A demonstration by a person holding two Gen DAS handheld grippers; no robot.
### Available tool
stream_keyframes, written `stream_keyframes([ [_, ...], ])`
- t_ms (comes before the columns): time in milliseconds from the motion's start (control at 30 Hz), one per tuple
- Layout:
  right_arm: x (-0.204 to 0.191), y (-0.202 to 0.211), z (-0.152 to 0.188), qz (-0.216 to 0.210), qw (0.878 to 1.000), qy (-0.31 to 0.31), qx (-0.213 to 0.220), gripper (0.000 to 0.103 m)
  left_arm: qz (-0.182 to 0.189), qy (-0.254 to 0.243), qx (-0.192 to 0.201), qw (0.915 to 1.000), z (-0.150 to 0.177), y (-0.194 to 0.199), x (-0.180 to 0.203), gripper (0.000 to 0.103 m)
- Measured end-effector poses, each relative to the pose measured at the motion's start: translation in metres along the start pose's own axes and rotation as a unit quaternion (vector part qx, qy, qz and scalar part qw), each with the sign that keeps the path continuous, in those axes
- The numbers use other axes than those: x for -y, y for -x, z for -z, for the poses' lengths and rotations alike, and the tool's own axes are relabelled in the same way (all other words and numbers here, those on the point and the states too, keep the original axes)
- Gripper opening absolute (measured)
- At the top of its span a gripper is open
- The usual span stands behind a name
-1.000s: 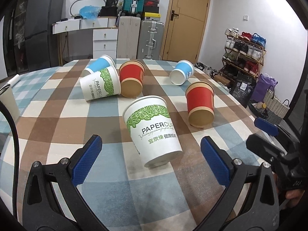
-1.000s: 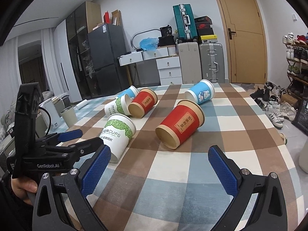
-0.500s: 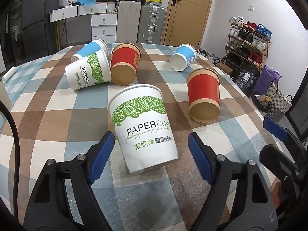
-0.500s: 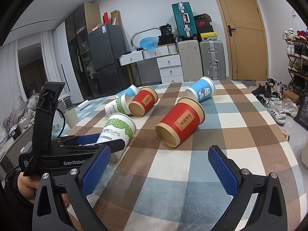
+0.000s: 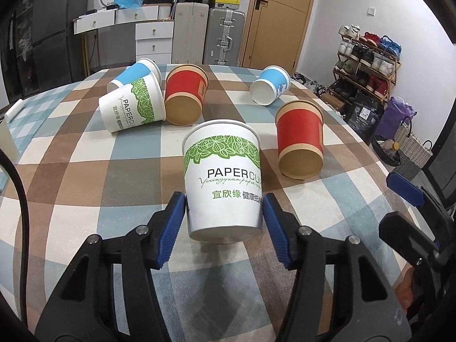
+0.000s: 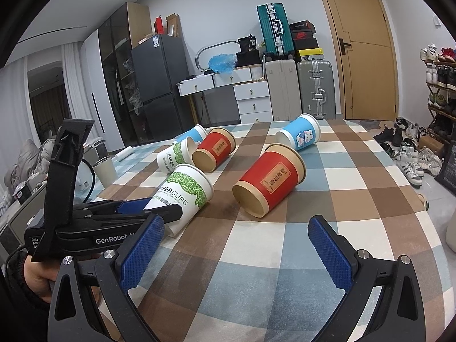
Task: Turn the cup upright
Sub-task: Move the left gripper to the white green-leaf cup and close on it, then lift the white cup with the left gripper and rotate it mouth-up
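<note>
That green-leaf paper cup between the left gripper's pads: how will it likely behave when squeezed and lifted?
The green-leaf paper cup looks thin-walled, with nothing spilled at its mouth, so it is probably light and may dent under a hard squeeze. Lying on its side on the checked tablecloth, it could roll if nudged. The left gripper pads flank its narrow base, so it might slip.

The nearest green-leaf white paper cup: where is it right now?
In the left wrist view the green-leaf white paper cup lies on its side at centre, base between the left hand-held gripper pads, left of the red paper cup.
</note>
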State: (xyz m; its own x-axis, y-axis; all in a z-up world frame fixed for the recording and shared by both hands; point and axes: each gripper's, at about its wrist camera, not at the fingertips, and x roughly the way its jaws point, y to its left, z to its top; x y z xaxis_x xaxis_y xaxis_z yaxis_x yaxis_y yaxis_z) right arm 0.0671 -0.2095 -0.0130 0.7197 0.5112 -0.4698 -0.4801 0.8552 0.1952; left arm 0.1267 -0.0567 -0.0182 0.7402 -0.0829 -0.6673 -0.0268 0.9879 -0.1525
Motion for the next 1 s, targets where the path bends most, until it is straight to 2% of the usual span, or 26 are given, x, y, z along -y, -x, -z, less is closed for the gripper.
stream_keyframes([
  [467,-0.017,-0.001,0.001,-0.016,1.0,0.019,0.0,0.103,-0.029,0.001,0.039,0.9988,0.015,0.041,-0.01,0.054],
  [1000,-0.034,-0.002,0.006,-0.036,0.999,0.032,-0.002,0.103,-0.024,0.018,0.066,0.9973,0.05,0.109,-0.026,0.053],
])
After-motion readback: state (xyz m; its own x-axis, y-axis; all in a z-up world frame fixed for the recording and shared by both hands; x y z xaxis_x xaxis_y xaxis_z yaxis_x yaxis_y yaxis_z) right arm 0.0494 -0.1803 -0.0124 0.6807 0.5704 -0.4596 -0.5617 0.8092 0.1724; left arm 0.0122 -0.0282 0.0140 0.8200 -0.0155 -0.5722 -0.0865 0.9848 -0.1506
